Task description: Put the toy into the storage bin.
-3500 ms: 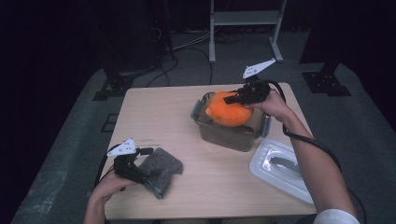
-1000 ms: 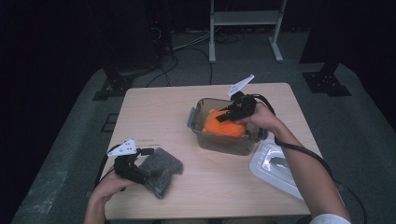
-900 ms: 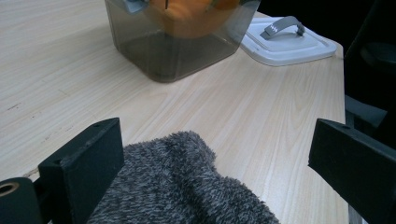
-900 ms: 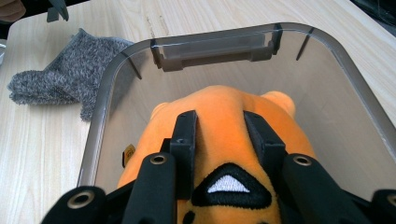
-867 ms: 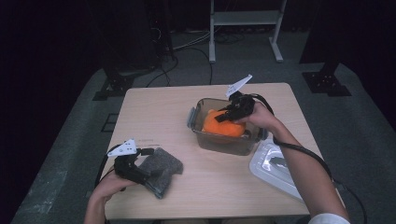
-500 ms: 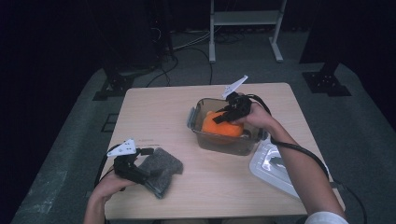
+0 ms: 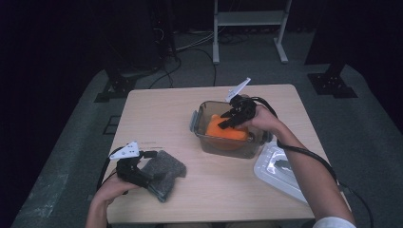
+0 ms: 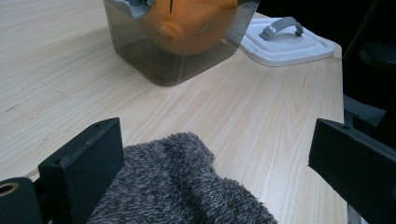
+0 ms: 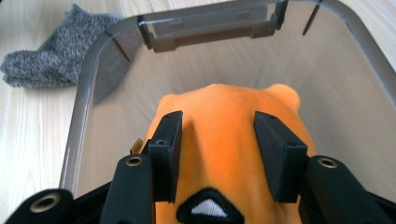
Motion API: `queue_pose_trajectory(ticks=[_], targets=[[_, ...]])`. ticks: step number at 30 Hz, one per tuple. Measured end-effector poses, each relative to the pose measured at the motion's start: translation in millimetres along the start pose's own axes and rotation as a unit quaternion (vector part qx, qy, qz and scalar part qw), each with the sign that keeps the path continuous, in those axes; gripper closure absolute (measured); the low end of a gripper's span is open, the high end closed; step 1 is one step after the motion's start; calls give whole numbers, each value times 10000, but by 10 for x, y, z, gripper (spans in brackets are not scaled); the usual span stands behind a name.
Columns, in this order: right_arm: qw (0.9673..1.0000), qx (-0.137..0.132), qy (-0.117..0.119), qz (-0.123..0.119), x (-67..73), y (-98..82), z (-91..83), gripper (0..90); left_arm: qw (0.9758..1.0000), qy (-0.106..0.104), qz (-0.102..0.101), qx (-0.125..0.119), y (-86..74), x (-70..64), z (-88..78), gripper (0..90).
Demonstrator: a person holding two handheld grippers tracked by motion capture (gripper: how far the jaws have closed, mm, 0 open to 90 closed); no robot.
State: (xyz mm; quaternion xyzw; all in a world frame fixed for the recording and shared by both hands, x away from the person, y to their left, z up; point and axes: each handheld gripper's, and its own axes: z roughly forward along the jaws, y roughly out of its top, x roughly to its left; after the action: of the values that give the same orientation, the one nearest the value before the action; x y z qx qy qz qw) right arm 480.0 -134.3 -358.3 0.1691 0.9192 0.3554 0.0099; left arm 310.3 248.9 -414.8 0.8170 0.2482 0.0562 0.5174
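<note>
R fingers (image 9: 215,158) just opening astride 1 orange plush (image 9: 229,140), lowered into 1 bin (image 7: 202,124) | L fingers (image 8: 210,168) open over 1 grey sock (image 8: 187,186)

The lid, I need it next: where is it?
In the high view the white lid lies flat at the table's right edge, just right of the clear container, beside the person's right forearm.

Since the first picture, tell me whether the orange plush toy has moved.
Yes. The orange plush toy has sunk from above the rim into the clear container.
</note>
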Motion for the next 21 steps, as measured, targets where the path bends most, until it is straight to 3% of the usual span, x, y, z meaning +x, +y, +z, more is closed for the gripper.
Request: queue_pose_trajectory(ticks=[3,6,21], targets=[[10000,-44,-5,31,-4,-13,-20,575,10000,-1,7,-1,2,0,1,24],[9997,-233,54,48,-11,3,-90,564,10000,-3,2,-1,1,-2,5,24],[9985,-539,46,113,59,-78,-310,531,10000,-7,26,7,6,-9,15,24]])
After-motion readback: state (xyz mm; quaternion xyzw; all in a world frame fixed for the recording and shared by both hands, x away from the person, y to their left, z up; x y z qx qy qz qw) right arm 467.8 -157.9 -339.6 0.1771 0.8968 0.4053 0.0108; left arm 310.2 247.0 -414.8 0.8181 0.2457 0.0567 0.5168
